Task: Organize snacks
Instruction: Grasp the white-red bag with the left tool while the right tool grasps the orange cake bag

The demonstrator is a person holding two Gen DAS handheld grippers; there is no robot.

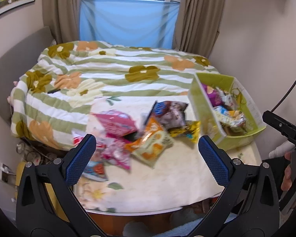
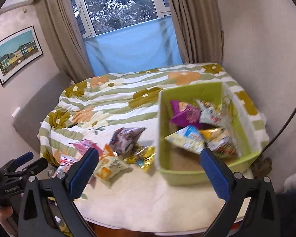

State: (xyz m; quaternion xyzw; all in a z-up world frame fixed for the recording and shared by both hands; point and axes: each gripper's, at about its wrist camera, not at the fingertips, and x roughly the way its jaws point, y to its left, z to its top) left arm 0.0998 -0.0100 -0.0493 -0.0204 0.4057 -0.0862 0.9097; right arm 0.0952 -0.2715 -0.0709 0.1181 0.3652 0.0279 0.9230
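1. Left wrist view: the left gripper (image 1: 147, 159) hangs above the near edge of the bed (image 1: 167, 177), its two blue-padded fingers (image 1: 81, 159) spread wide apart with nothing between them.
2. Right wrist view: the right gripper (image 2: 149, 172) hangs over the same edge, its two fingers (image 2: 215, 172) likewise spread apart and holding nothing; it sits in front of the near wall of the green bin (image 2: 179, 174).
3. Loose snacks lie in one pile on the cream bed cover, left of the bin. Blur limits the count; at least five packets can be told apart: a pink packet (image 1: 116, 123), an orange-and-green packet (image 1: 154, 144), a dark brown packet (image 1: 172, 113), a gold-yellow packet (image 1: 185, 131), and a pink-and-white packet (image 1: 116, 155) nearest the left fingers.
4. The one green bin stands on the right side of the bed. Inside are a purple packet (image 2: 185, 114), a white-and-red packet (image 2: 212, 112), a pale blue-and-yellow packet (image 2: 187, 139), and further packets too blurred to count.
5. Background: one flowered striped quilt (image 1: 108, 69), one window (image 2: 118, 4) with two beige curtains (image 2: 57, 35), and one framed picture (image 2: 15, 53) on the left wall.
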